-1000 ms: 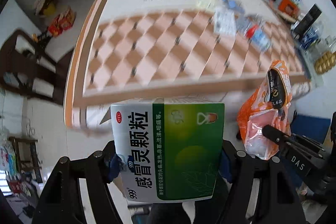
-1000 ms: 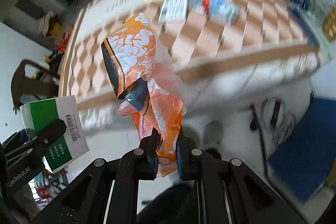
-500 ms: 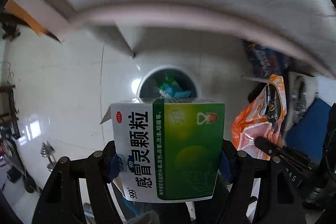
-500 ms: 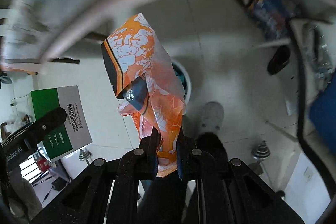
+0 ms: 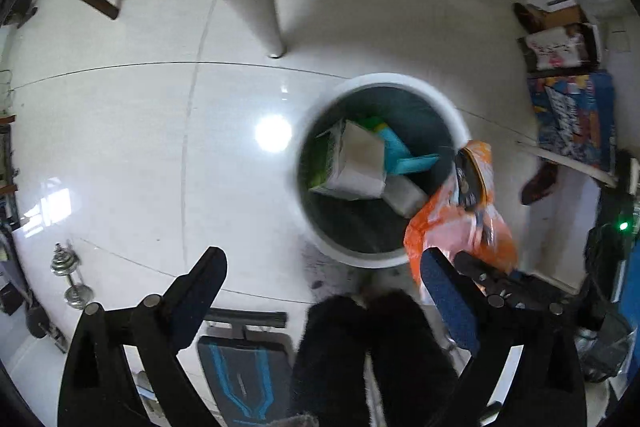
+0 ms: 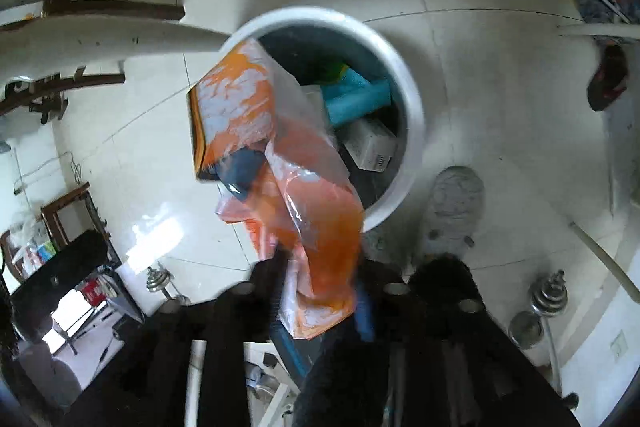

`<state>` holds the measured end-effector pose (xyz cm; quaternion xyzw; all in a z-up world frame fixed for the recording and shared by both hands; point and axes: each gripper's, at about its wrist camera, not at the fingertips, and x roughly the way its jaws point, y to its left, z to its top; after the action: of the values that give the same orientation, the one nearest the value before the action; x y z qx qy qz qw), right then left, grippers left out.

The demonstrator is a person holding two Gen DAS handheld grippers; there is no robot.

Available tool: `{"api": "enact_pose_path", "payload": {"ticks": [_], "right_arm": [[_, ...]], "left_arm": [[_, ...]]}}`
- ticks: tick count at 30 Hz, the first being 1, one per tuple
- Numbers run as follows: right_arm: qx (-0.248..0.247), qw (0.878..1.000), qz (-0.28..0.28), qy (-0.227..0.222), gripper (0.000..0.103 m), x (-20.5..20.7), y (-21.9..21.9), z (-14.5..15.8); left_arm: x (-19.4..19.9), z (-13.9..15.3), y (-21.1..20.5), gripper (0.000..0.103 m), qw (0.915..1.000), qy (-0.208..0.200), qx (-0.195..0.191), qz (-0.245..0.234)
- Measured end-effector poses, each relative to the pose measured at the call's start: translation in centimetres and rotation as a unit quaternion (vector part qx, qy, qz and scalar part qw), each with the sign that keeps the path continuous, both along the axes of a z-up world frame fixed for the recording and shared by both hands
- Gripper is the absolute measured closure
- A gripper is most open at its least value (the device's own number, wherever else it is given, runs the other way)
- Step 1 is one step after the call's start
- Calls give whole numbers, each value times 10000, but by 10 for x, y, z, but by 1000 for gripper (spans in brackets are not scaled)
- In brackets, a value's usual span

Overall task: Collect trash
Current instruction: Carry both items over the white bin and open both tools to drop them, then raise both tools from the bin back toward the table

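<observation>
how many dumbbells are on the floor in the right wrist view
2 clearly visible. One dumbbell lies at the lower right, near the grey shoe. The other dumbbell lies at the lower left, just left of the right gripper. More may be hidden.

My bag is orange with white cloud swirls and a dark edge. The bin has a white rim and dark inside, holding a green-and-white box and turquoise scrap.

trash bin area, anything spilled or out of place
Nothing is spilled. The boxes lie tilted inside the bin, not on the floor. The orange bag hangs over the bin's rim from the right hand-held gripper, not yet dropped in. The left hand-held gripper is open and empty.
</observation>
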<state>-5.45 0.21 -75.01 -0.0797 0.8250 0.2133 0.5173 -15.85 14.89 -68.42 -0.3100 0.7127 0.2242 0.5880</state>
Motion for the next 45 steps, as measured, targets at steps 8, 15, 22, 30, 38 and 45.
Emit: {"api": "enact_pose_path", "payload": {"ticks": [8, 15, 22, 30, 38, 45], "right_arm": [[-205, 9972, 447, -558, 9, -5, 1, 2], [-448, 9882, 786, -1238, 4, 7, 9, 41], [-456, 9831, 839, -1562, 4, 16, 9, 98], [-357, 9809, 914, -1679, 4, 11, 11, 175], [-208, 9797, 981, -1735, 4, 1, 9, 268], [20, 9818, 825, -1710, 4, -6, 7, 367]], "left_arm": [[-16, 8, -4, 4, 9984, 128, 541, -76], [-12, 32, -6, 4, 9979, 66, 638, -118], [-10, 76, -9, 4, 9970, -119, 748, -154], [-20, 141, -17, 4, 9965, -260, 785, -111], [-36, 223, -28, 4, 9957, -441, 808, -103], [-39, 301, -30, 4, 9928, -691, 943, -264]]}}
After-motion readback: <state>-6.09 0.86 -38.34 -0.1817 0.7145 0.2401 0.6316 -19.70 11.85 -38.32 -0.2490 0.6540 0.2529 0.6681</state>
